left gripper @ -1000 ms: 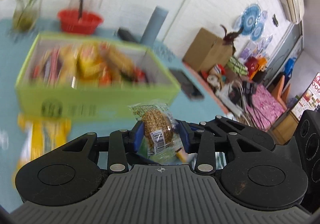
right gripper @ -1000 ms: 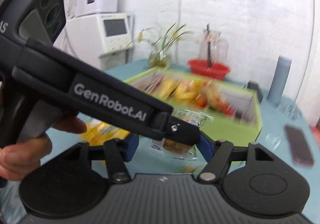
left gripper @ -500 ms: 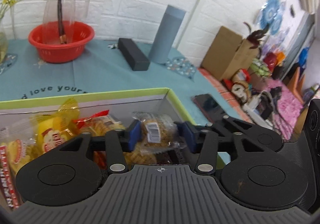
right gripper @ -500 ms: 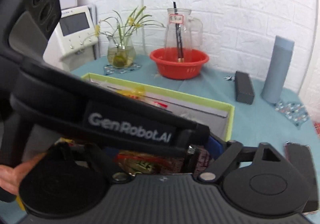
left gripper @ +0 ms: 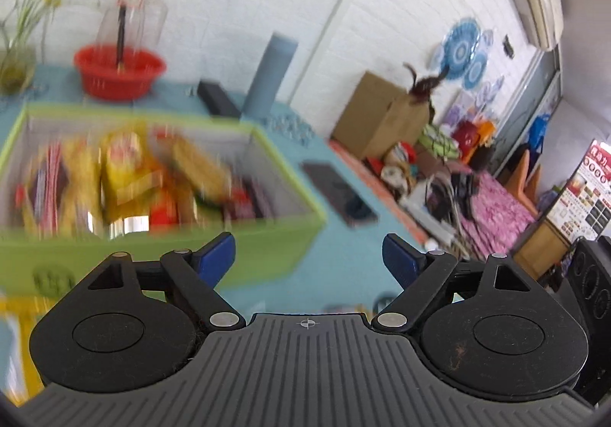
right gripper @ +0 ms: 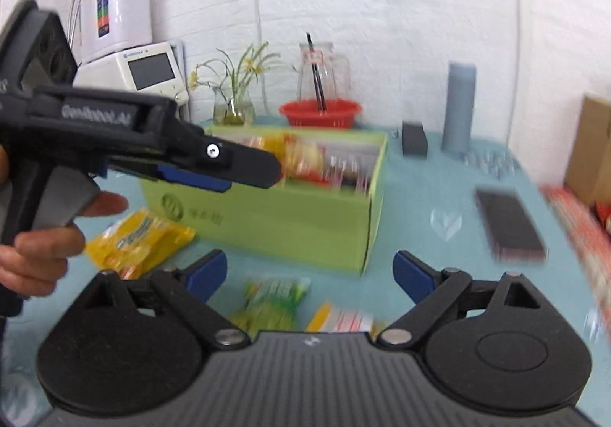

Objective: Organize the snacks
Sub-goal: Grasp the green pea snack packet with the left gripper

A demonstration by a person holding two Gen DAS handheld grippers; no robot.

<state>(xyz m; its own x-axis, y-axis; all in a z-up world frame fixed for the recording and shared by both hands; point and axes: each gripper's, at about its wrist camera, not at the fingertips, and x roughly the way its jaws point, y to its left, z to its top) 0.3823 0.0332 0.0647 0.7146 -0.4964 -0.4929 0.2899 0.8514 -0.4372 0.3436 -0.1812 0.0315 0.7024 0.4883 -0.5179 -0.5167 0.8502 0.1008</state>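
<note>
Three snack packets lie loose on the teal worktop (right gripper: 420, 205) in front of the green box (right gripper: 290, 221): a yellow packet (right gripper: 137, 244) near the box's front left corner, a green packet (right gripper: 273, 299) and a yellow-and-red packet (right gripper: 340, 318) just beyond the right gripper (right gripper: 309, 272). The box itself is packed with more snacks (left gripper: 126, 179), mostly yellow, orange and red wrappers, blurred in both views.

Left gripper (left gripper: 309, 259): fingers spread wide, nothing between them, hovering above the near edge of the box. From the right wrist view it reaches across from the left, with the person's hand (right gripper: 42, 247) on its handle. Right gripper: fingers also spread apart, holding nothing, raised over the loose packets.

Behind the box: a red bowl (right gripper: 320, 114) with a glass jug (right gripper: 324, 72) standing in it, a vase of yellow flowers (right gripper: 233, 102), a grey cylinder (right gripper: 460, 106), a small black block (right gripper: 414, 139). A dark phone (right gripper: 509, 224) lies flat to the right of the box. A cardboard carton (left gripper: 382, 121) sits off the worktop's far right.
</note>
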